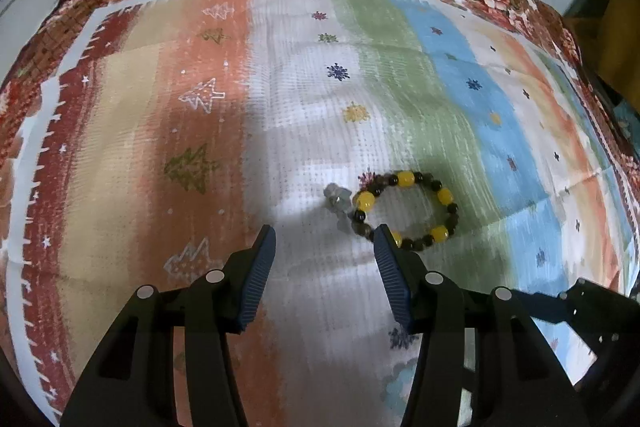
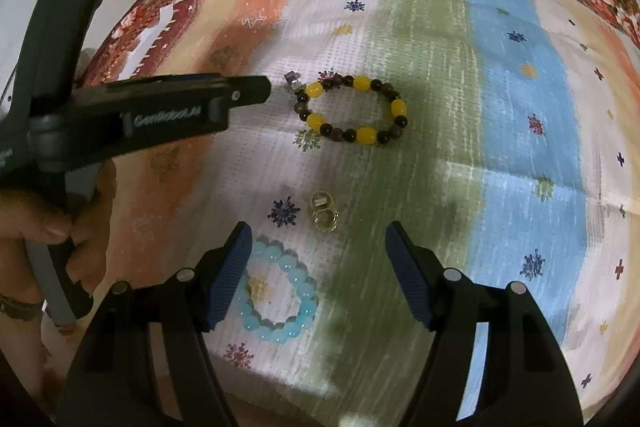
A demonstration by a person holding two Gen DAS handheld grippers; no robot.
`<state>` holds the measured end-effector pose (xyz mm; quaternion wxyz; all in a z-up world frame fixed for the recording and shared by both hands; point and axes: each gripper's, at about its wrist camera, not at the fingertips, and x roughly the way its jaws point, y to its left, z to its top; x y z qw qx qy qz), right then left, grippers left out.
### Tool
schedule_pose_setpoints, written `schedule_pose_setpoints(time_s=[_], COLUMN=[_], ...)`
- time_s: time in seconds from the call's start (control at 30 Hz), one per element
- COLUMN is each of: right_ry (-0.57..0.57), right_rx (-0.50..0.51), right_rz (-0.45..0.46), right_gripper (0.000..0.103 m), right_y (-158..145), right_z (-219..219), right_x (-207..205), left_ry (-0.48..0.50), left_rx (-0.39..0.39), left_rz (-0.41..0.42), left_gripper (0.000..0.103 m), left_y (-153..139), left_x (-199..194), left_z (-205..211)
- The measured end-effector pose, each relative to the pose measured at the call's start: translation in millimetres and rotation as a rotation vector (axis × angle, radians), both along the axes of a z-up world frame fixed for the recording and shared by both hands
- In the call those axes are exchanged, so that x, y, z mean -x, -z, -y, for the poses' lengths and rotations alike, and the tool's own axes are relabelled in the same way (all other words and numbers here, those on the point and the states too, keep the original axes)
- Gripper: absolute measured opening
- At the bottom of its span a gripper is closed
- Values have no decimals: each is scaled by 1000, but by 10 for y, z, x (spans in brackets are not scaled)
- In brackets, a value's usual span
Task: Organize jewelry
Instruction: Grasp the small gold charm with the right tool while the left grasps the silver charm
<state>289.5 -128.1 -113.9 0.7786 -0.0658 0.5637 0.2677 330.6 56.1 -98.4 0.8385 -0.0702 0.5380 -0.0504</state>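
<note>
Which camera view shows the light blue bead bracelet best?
The right wrist view. The light blue bead bracelet lies there near the bottom, its left side hidden behind a finger of the right gripper. The left wrist view does not show it.

Your left gripper [image 1: 324, 239] points down at the striped cloth [image 1: 200, 107], its blue ribbed fingers [image 1: 258, 275] parted with only bare cloth between them and nothing gripped. The yellow and dark beaded bracelet [image 1: 406, 211] lies flat just ahead of your right-hand finger, whose tip overlaps the near edge of the ring of beads, though you cannot tell whether it touches. A small grey charm [image 1: 336, 199] lies beside the bracelet, ahead of the gap between the fingers and nearer the right-hand one.
</note>
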Motion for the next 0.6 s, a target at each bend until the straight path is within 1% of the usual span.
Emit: schedule_pose_setpoints(time_s=[0.13, 0.2, 0.33, 0.4, 0.53, 0.6], right_ry=[-5, -10, -20, -22, -25, -29], right_rx=[15, 19, 31, 39, 49, 52], right_rz=[-8, -9, -7, -10, -12, -11], right_gripper=[69, 69, 68, 67, 67, 64], right_y=[63, 81, 124, 161, 216, 235], right_z=[-32, -52, -87, -97, -105, -119], right_x=[-47, -72, -101, -120, -162, -184], left_ry=[-10, -21, -29, -42, -54, -64], left_rx=[38, 49, 54, 79, 103, 117], left_rz=[-19, -18, -26, -45, -64, -65], left_gripper=[51, 49, 48, 43, 38, 34], left_y=[49, 59, 113, 172, 244, 266], left_x=[-126, -173, -244, -284, -332, -354], left_z=[-12, -12, 0, -3, 8, -2])
